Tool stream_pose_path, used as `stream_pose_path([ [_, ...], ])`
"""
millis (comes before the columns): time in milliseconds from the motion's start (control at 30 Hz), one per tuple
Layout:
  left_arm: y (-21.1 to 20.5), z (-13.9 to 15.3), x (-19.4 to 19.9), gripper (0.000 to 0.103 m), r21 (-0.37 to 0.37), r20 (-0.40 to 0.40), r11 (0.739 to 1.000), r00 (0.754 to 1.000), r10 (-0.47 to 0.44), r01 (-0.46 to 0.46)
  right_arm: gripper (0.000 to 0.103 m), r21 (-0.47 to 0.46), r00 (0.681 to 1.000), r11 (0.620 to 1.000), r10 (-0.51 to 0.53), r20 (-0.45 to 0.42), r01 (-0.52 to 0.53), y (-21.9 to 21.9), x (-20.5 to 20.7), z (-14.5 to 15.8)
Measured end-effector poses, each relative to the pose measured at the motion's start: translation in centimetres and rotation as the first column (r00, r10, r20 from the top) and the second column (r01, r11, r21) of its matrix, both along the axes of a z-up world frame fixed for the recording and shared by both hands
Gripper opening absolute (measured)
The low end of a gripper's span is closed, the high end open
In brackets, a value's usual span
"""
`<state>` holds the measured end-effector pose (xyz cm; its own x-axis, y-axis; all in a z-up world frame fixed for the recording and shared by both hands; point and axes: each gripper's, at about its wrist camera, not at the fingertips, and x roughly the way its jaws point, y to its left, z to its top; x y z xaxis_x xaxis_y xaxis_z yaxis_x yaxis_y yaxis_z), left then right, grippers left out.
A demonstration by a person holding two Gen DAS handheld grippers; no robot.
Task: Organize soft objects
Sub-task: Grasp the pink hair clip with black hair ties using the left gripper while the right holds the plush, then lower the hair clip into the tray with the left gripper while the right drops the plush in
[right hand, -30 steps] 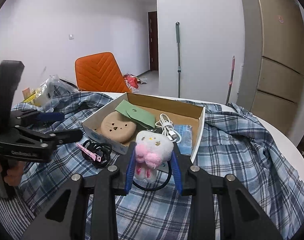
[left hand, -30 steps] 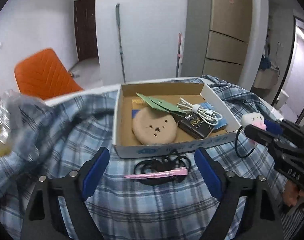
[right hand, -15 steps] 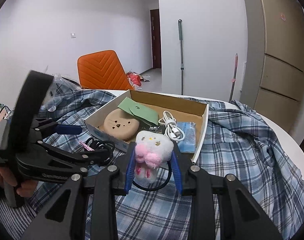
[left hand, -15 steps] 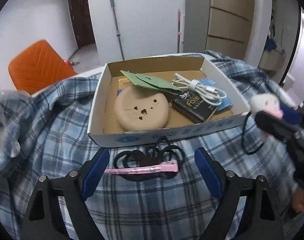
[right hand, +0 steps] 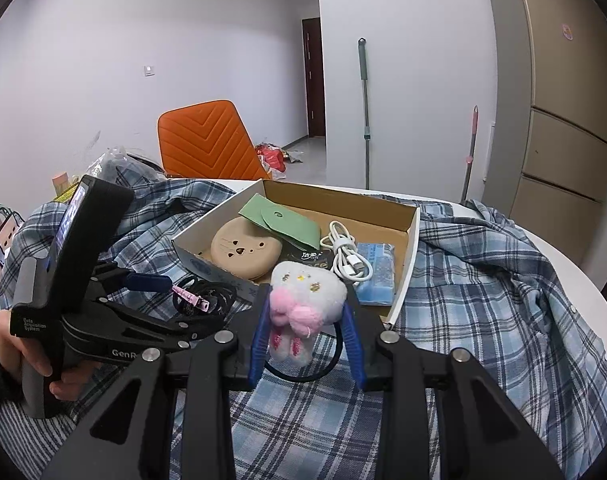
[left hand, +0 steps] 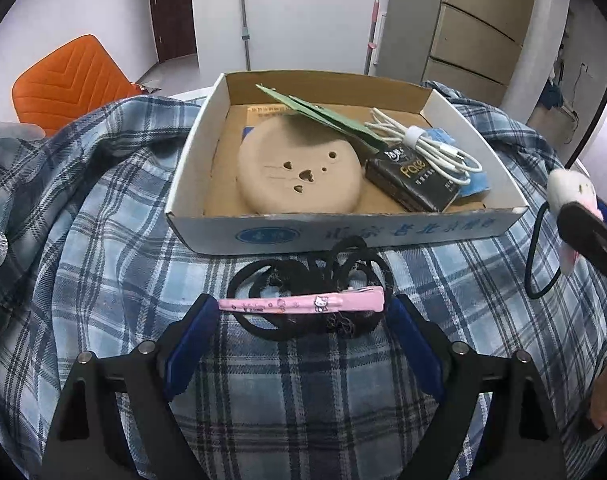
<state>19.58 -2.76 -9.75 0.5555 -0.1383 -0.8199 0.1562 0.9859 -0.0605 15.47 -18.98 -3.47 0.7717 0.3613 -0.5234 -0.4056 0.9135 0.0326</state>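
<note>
A pink hair clip (left hand: pixel 303 304) lies across a tangle of black hair ties (left hand: pixel 315 280) on the plaid cloth, just in front of the cardboard box (left hand: pixel 343 232). My left gripper (left hand: pixel 301 324) hangs open right over them, one blue finger at each end of the clip, no pad touching. My right gripper (right hand: pixel 305 320) is shut on a white plush toy (right hand: pixel 307 292) with pink pompoms and a black loop, held above the cloth near the box's front corner. In the right wrist view the left gripper (right hand: pixel 159 300) is near the clip (right hand: pixel 189 296).
The box (right hand: pixel 411 248) holds a tan round cushion (left hand: pixel 299 170), a green pouch (left hand: pixel 327 116), a white cable (left hand: pixel 427 148), a black tissue pack (left hand: pixel 411 178) and a blue pack (right hand: pixel 377 272). An orange chair (right hand: pixel 207 140) stands behind the table. A hand (right hand: pixel 19 356) holds the left gripper's grip.
My left gripper has sunk and tipped down towards the clip and hair ties, which now lie between its fingertips. The right gripper with the plush toy has stayed put.
</note>
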Motion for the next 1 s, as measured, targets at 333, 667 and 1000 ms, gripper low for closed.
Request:
stream_pose_path([
  [333,-0.6,1.5,-1.1,0.017,0.005,0.088,0.999,0.995,-0.041,0.041,0.032,0.002,1.0,1.0,0.0,-0.001,0.0,-0.1,0.0,0.0],
  [667,-1.1,5.8,-5.3,0.016,0.013,0.388,0.994,0.915,-0.106,0.11,0.032,0.018,1.0,1.0,-0.005,0.01,0.004,-0.4,-0.2,0.2],
  [1000,-0.6,8.9,-8.8,0.016,0.003,0.586,0.995,0.806,-0.083,0.1,0.032,0.069,0.995,0.998,-0.017,0.098,0.01,-1.2,-1.5,1.6],
])
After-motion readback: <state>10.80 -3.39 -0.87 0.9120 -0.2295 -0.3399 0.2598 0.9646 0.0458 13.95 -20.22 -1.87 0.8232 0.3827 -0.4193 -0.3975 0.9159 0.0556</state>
